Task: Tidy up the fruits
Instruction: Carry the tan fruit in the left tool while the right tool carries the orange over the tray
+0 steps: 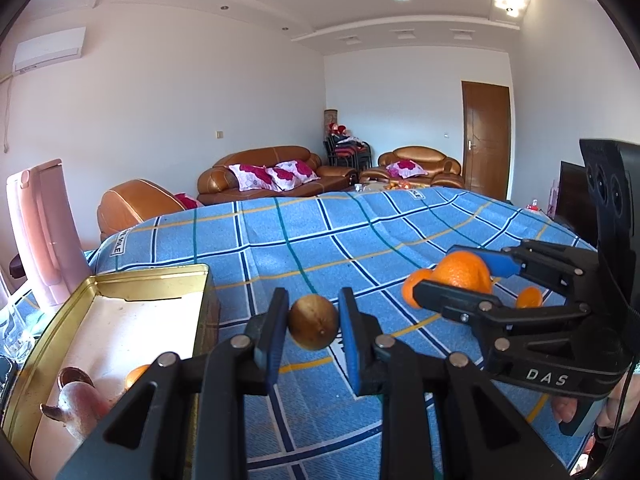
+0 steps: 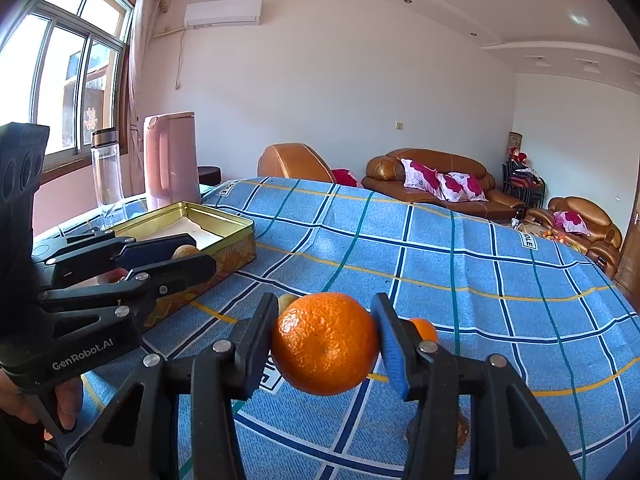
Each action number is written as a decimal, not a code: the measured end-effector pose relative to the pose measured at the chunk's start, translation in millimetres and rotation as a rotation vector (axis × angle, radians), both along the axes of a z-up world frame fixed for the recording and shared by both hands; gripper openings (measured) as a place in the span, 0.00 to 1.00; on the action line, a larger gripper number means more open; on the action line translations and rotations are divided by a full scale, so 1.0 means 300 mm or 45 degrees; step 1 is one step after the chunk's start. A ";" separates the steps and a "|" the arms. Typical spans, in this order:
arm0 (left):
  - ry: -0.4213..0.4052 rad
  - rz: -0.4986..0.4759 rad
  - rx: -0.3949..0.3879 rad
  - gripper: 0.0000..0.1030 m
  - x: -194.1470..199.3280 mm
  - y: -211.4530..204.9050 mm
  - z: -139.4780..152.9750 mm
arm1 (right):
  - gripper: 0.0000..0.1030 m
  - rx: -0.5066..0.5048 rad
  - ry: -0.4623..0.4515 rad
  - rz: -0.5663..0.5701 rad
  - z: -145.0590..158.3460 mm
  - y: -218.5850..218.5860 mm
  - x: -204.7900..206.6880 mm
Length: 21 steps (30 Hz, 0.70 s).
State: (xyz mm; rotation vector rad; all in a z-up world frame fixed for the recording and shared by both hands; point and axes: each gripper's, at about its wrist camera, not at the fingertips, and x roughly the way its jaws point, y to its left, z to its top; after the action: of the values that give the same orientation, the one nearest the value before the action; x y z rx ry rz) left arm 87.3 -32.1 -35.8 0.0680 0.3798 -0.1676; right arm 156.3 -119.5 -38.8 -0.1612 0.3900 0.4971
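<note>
My left gripper [image 1: 314, 326] is shut on a small brown round fruit [image 1: 313, 322] and holds it above the blue checked cloth, just right of the gold tin [image 1: 148, 276]. My right gripper [image 2: 326, 342] is shut on a large orange [image 2: 325, 344], held above the cloth. In the left wrist view the right gripper [image 1: 466, 276] and its orange [image 1: 460, 272] are at the right. In the right wrist view the left gripper [image 2: 188, 254] holds the brown fruit [image 2: 185, 251] over the tin's near edge [image 2: 236, 222]. Small oranges [image 1: 529, 298] [image 2: 425, 328] lie on the cloth.
The tin holds a pinkish pear-like fruit [image 1: 78, 404], a brown round fruit [image 1: 74, 376] and an orange [image 1: 136, 376]. A pink kettle [image 2: 172, 160] and a clear bottle [image 2: 107, 168] stand behind the tin. Another brown fruit [image 2: 462, 430] lies under my right finger. Sofas stand beyond the table.
</note>
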 end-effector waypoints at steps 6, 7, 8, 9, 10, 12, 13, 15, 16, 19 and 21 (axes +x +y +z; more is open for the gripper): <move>-0.023 0.006 -0.011 0.26 -0.012 0.007 0.003 | 0.49 0.001 -0.009 -0.002 0.001 -0.002 -0.004; -0.027 0.006 -0.014 0.26 -0.013 0.009 0.004 | 0.49 0.002 -0.014 -0.003 0.002 -0.004 -0.006; -0.030 0.006 -0.016 0.26 -0.014 0.010 0.003 | 0.49 0.005 -0.018 -0.003 0.003 -0.006 -0.009; -0.033 0.007 -0.019 0.26 -0.016 0.011 0.004 | 0.49 0.008 -0.023 -0.003 0.004 -0.007 -0.011; -0.037 0.008 -0.021 0.26 -0.020 0.012 0.004 | 0.49 0.011 -0.027 -0.003 0.006 -0.008 -0.012; -0.043 0.009 -0.025 0.26 -0.022 0.014 0.006 | 0.49 0.015 -0.035 -0.003 0.008 -0.010 -0.014; -0.047 0.011 -0.027 0.26 -0.023 0.015 0.006 | 0.49 0.018 -0.039 -0.003 0.009 -0.011 -0.015; -0.053 0.011 -0.031 0.26 -0.025 0.018 0.007 | 0.49 0.022 -0.047 -0.003 0.010 -0.013 -0.021; -0.055 0.012 -0.033 0.26 -0.027 0.020 0.006 | 0.49 0.025 -0.051 -0.002 0.010 -0.014 -0.022; -0.061 0.012 -0.038 0.26 -0.029 0.022 0.007 | 0.49 0.028 -0.059 -0.002 0.011 -0.015 -0.025; -0.065 0.013 -0.041 0.26 -0.030 0.024 0.007 | 0.49 0.030 -0.064 -0.002 0.011 -0.015 -0.029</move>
State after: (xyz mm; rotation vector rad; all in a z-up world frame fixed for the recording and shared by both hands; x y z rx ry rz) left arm 78.2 -24.9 -33.6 0.0388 0.3267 -0.1618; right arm 147.7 -124.1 -35.4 -0.1501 0.3349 0.4948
